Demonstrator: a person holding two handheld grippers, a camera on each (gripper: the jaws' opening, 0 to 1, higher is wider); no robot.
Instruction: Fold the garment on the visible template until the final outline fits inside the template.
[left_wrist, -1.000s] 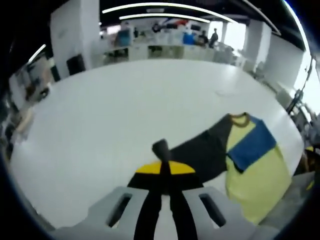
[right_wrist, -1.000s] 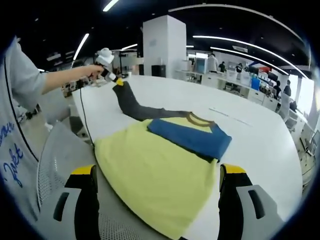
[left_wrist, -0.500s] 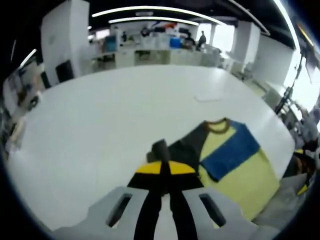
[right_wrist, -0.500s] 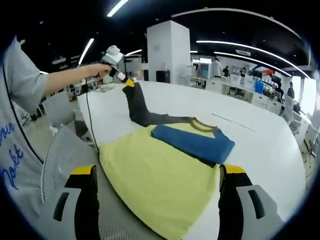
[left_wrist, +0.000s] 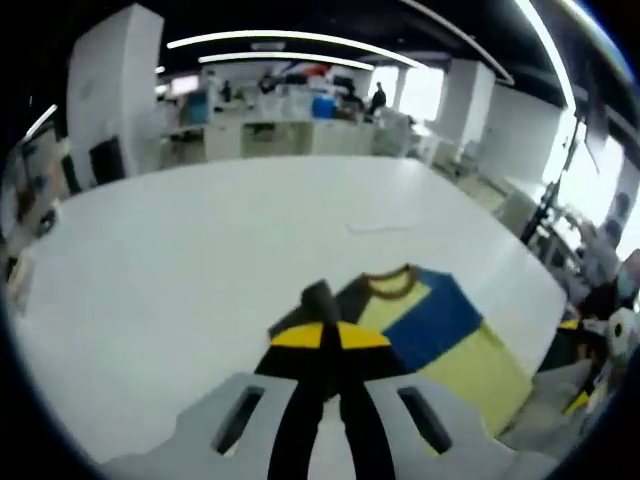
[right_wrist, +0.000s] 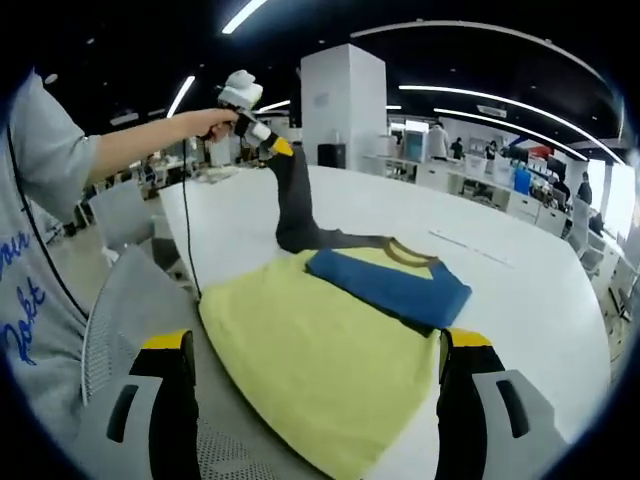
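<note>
A yellow shirt (right_wrist: 310, 360) lies on the white table (right_wrist: 520, 290), its blue sleeve (right_wrist: 390, 285) folded across the chest below a brown collar (right_wrist: 405, 248). The dark grey sleeve (right_wrist: 295, 200) is lifted off the table, held up by my left gripper (right_wrist: 272, 140), which is shut on its cuff. In the left gripper view that gripper (left_wrist: 322, 335) pinches the dark sleeve (left_wrist: 320, 300), with the shirt (left_wrist: 450, 340) beyond it to the right. My right gripper (right_wrist: 312, 375) stands open over the shirt's near hem, nothing between its jaws.
A grey mesh chair (right_wrist: 120, 330) stands at the table's near left edge beside the person's grey shirt (right_wrist: 30, 260). A white pillar (right_wrist: 342, 100) and desks with people stand in the background. White tabletop (left_wrist: 180, 250) stretches wide past the shirt.
My left gripper has raised the dark sleeve higher and carried it toward the shirt's body. The right gripper has stayed open in place.
</note>
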